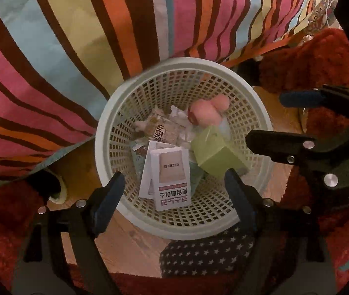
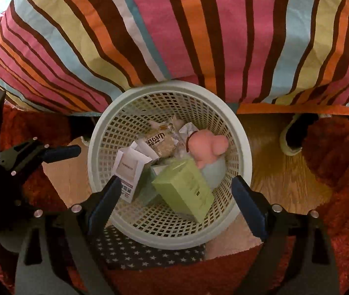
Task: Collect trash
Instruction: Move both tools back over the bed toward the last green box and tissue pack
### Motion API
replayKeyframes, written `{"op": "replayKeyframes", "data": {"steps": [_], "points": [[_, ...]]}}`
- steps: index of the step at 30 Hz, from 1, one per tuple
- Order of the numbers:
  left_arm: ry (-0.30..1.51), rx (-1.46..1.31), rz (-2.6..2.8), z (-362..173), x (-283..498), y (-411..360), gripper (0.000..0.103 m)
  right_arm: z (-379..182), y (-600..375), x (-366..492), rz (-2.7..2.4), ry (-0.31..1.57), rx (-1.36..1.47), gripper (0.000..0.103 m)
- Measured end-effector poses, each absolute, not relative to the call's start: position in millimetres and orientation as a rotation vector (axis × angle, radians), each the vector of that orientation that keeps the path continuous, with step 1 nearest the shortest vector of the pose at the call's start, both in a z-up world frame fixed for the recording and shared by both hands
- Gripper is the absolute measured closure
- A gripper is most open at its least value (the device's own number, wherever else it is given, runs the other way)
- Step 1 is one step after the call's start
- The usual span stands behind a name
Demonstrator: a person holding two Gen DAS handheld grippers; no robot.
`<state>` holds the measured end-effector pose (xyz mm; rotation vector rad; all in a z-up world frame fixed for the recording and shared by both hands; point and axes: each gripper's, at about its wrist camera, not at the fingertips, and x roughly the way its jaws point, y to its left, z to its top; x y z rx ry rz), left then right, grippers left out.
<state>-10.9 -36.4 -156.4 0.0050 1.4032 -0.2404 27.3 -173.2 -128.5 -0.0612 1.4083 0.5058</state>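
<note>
A white lattice basket (image 1: pixel 174 228) (image 2: pixel 174 241) stands on the floor against a striped bed cover. Inside lie a white box with printed text (image 1: pixel 172 172) (image 2: pixel 130 169), a green box (image 1: pixel 216 152) (image 2: pixel 186 189), a pink soft item (image 1: pixel 206 113) (image 2: pixel 206 147), a snack wrapper (image 1: pixel 159 130) (image 2: pixel 159 140) and crumpled paper. My left gripper (image 1: pixel 174 184) hangs open over the basket's near side, nothing between its pads. My right gripper (image 2: pixel 176 186) is open beside it, over the green box, also empty. Each view shows the other gripper at its edge.
The striped bed cover (image 1: pixel 76 49) (image 2: pixel 174 36) overhangs the basket's far side. Red shaggy rug (image 1: pixel 309 56) (image 2: pixel 346 159) lies on both sides, with wooden floor (image 2: pixel 272 184) between. A dark star-patterned cloth (image 1: pixel 206 253) (image 2: pixel 149 253) sits under the near rim. A slipper (image 2: pixel 294 135) lies at the right.
</note>
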Motion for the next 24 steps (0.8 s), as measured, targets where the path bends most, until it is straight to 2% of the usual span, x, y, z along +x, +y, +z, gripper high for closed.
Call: {"op": "replayKeyframes", "data": {"steps": [3, 6, 12, 16, 18, 19, 24], "points": [[1.347, 0.025, -0.213, -139.0, -11.4, -31.3, 0.022, -116.6, -176.2, 26.6, 0.522, 1.377, -0.045, 0.016], [1.244, 0.026, -0.213, -90.8, -9.7, -18.6, 0.022, -82.0, -181.6, 27.0, 0.563, 1.294, -0.03, 0.016], [0.977, 0.027, -0.266, 32.1, 31.4, 14.1, 0.022, 50.8, -206.9, 72.6, 0.63, 0.925, 0.037, 0.016], [0.795, 0.129, -0.194, 90.9, 116.9, 40.4, 0.022, 106.8, -209.1, 137.1, 0.555, 0.72, 0.009, 0.016], [0.76, 0.135, -0.159, 99.0, 162.2, 50.4, 0.015, 123.3, -201.8, 184.3, 0.505, 0.645, -0.003, 0.016], [0.747, 0.123, -0.147, 101.1, 202.0, 60.8, 0.011, 126.4, -197.4, 205.1, 0.499, 0.635, -0.002, 0.016], [0.704, 0.082, -0.104, 100.4, 323.5, 87.5, 0.011, 135.2, -161.0, 325.4, 0.469, 0.621, -0.012, 0.016]]}}
